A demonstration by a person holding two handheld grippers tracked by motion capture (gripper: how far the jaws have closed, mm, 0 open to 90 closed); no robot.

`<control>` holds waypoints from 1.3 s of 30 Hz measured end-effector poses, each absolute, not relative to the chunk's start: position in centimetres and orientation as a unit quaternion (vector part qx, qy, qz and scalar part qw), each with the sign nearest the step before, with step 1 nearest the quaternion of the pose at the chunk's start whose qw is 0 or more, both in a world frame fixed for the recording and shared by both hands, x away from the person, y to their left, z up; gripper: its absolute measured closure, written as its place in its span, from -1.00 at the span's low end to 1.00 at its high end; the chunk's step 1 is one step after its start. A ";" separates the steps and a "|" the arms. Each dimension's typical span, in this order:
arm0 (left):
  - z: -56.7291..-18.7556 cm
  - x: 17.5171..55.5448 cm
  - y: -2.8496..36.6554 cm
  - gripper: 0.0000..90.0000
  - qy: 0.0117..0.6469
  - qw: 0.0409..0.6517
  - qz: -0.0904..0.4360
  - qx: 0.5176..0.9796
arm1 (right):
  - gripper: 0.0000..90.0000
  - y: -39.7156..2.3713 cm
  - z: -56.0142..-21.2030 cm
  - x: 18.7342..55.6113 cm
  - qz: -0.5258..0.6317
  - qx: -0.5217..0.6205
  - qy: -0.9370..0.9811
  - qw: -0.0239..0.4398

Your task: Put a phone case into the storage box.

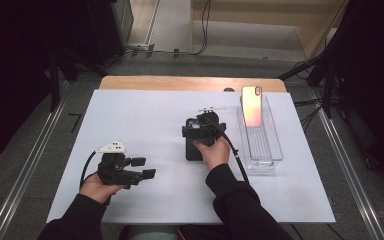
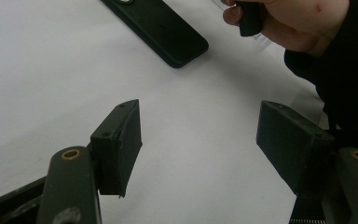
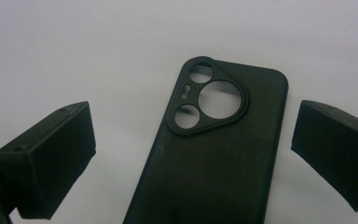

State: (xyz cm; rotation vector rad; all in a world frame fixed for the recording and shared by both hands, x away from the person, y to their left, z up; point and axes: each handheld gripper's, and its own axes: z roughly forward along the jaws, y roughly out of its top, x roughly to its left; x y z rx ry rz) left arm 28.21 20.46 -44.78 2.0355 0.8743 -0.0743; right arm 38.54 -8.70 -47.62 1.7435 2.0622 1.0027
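A black phone case [image 3: 223, 158] lies flat on the white table [image 1: 145, 115], back up, with its triangular camera cut-out towards the far side. My right gripper [image 3: 193, 140] hovers low over it, open, one jaw on each side of the case and neither touching it. In the high view the right gripper [image 1: 202, 127] covers the case's [image 1: 193, 152] far end. My left gripper [image 1: 145, 168] rests near the table's front left, open with nothing between its jaws. From the left gripper [image 2: 200, 135] the case [image 2: 163, 28] lies farther off, beside the right hand [image 2: 298, 23].
A clear plastic tray [image 1: 272, 150] stands to the right of the case. A phone [image 1: 252, 105] with a pink-orange back leans upright at its far end. A wooden board edge [image 1: 180, 82] runs behind the white sheet.
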 end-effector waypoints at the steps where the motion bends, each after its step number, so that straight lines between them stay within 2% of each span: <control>1: -44.8 28.2 20.5 -0.31 0.353 0.447 -0.030 0.822 | -1.00 -8.7 -47.7 38.5 0.344 0.603 0.708 0.130; 30: -44.8 28.2 20.4 -0.31 0.352 0.445 -0.031 0.823 | -1.00 -7.8 -50.8 38.3 0.307 0.620 0.710 0.131; 32: -44.8 28.2 20.4 -0.31 0.353 0.446 -0.031 0.822 | -0.92 -7.8 -50.7 38.2 0.300 0.624 0.708 0.141; 39: -44.8 28.2 20.4 -0.31 0.353 0.445 -0.032 0.822 | -0.86 -7.5 -50.8 38.1 0.287 0.621 0.714 0.152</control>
